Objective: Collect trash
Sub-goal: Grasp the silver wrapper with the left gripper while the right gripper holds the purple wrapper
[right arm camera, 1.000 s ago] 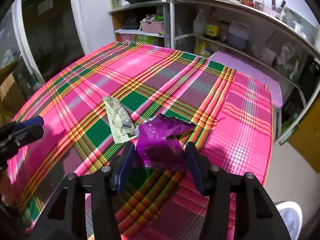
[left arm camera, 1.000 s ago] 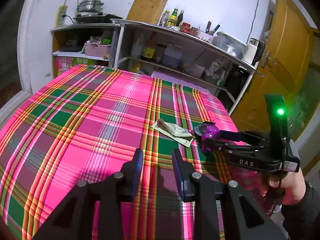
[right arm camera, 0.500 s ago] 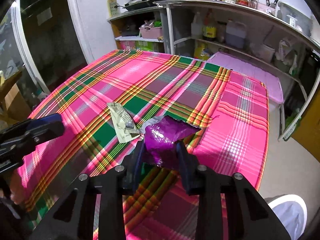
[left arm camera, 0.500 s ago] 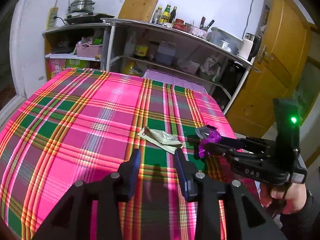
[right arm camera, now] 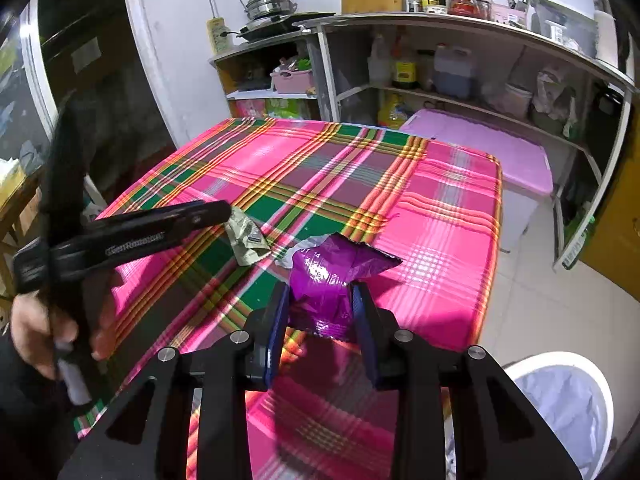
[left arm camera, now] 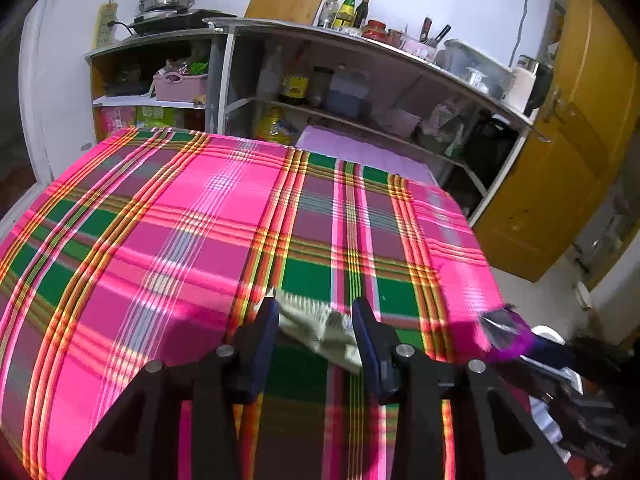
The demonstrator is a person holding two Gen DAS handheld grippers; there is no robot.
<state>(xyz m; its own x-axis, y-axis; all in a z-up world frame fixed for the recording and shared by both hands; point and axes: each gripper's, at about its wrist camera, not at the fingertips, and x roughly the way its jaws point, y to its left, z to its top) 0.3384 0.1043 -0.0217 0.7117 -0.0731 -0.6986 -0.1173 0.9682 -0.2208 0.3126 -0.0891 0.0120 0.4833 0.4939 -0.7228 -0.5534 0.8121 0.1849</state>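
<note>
My right gripper (right arm camera: 320,300) is shut on a crumpled purple wrapper (right arm camera: 332,268) and holds it just above the plaid tablecloth (right arm camera: 440,200) near the table's right edge. The same purple wrapper (left arm camera: 506,334) shows blurred at the right of the left wrist view. A pale green wrapper (left arm camera: 316,324) lies flat on the cloth between the fingers of my left gripper (left arm camera: 316,316). Its jaws are opening, and the pads do not press on the wrapper. From the right wrist, the left gripper (right arm camera: 226,212) reaches in from the left, its tip at the pale wrapper (right arm camera: 246,238).
A white bin with a liner (right arm camera: 556,358) stands on the floor below the table's right corner. Behind the table are open shelves (left arm camera: 360,92) of bottles and pots and a pink-lidded box (right arm camera: 480,140). A yellow door (left arm camera: 560,160) is at the right.
The right gripper closed on the purple wrapper and lifted it back toward the table's edge. The left gripper moved forward to the pale wrapper, which now lies between its fingers, and its jaws widened.
</note>
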